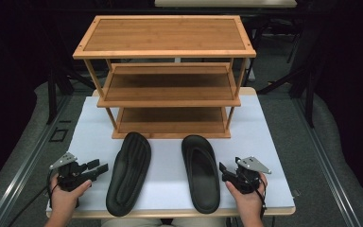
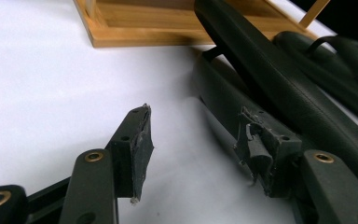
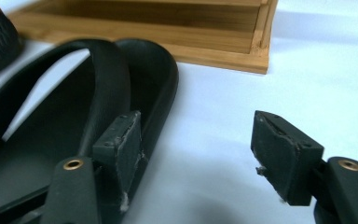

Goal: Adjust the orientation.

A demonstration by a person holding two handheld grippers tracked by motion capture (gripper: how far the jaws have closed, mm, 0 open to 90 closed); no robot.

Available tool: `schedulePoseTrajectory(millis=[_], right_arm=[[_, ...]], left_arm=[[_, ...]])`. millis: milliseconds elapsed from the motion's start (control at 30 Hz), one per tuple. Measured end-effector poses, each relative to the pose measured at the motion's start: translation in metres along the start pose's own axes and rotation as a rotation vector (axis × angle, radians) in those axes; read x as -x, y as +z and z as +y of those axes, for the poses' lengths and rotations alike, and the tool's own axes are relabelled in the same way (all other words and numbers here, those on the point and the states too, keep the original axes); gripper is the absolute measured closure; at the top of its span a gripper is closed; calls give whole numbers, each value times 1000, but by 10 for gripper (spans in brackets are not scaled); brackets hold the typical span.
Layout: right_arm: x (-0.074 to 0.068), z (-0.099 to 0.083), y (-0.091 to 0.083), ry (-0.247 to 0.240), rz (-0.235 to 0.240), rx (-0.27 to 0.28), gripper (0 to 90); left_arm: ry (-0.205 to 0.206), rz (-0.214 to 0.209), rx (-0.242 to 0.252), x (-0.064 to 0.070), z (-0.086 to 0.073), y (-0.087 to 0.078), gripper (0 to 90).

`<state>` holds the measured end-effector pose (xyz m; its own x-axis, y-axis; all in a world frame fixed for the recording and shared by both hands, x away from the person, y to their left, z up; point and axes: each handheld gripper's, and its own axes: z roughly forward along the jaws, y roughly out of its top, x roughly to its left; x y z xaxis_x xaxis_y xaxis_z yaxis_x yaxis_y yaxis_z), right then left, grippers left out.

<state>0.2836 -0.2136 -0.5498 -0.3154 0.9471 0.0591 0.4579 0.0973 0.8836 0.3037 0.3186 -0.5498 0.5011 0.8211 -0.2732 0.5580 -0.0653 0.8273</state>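
- At the lower left of the high view, the left gripper (image 1: 100, 166) sits in a hand just inside the left edge of the white table (image 1: 264, 137), jaws pointing right and spread wide, holding nothing.
- In the left gripper view its two worn pads stand well apart over bare white surface; the right-hand pad sits just beside, perhaps touching, the side of the left slipper (image 2: 261, 93); I cannot tell which.
- The left slipper (image 1: 129, 172) lies sole-up in the lower centre-left, its toe close to the bottom shelf of the rack and its heel near the table's front edge.
- A strip of open white table runs between the two slippers, widest toward the front.
- The wooden shoe rack (image 1: 165, 75) fills the upper centre, three tiers, its base standing on the rear half of the table with bare margins on both sides.
- The right slipper (image 1: 201, 172) lies upright in the lower centre-right, strap showing, its heel close to the front edge.
- The right gripper (image 1: 223, 171) is at the lower right, jaws pointing left toward that slipper's outer side, parted wide and empty.
- In the right gripper view one pad stands against the right slipper's (image 3: 135, 93) rim while the other hangs over clear table.
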Motion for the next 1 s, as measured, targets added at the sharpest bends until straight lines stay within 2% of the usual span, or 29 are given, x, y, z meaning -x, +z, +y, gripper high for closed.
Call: schedulePoseTrajectory(millis=[33,67,133,233,300,333,400,433,467,500,633,667,833,967,1000], right_arm=[[0,1,-1,-18,-10,-20,328],[-1,0,0,-20,-20,-11,329],[2,1,0,-8,-11,-16,351],[6,2,1,2,17,-19,403],[6,1,2,-34,6,-37,406],[5,1,2,-54,-19,-34,405],[3,1,2,-68,-28,-43,405],[0,1,2,-100,-45,-32,401],[-1,1,2,-118,-49,-8,400],[-2,1,1,-126,-43,-7,401],[-3,0,0,-103,-55,-15,407],[-2,-1,1,-93,-27,-11,429],[1,-2,4,-73,-19,-37,453],[1,-2,4,-62,-17,-30,452],[1,-2,6,-54,-13,-13,449]], left_arm=[[12,16,-3,1,0,0,446],[31,34,-8,1,1,1,450],[50,52,-18,2,0,1,454],[55,71,-16,2,0,-1,454],[51,79,-11,2,-1,-3,460],[47,82,-11,2,-1,-4,463],[41,85,-11,1,-1,-4,467],[36,87,-15,1,-1,-4,476],[36,89,-21,1,-1,-3,480],[37,88,-24,1,-1,-3,484],[45,82,-32,3,-1,-1,516],[53,82,-40,4,-2,0,528],[69,77,-62,7,-3,2,585],[74,71,-69,8,-4,2,625],[79,65,-77,9,-4,2,642]])
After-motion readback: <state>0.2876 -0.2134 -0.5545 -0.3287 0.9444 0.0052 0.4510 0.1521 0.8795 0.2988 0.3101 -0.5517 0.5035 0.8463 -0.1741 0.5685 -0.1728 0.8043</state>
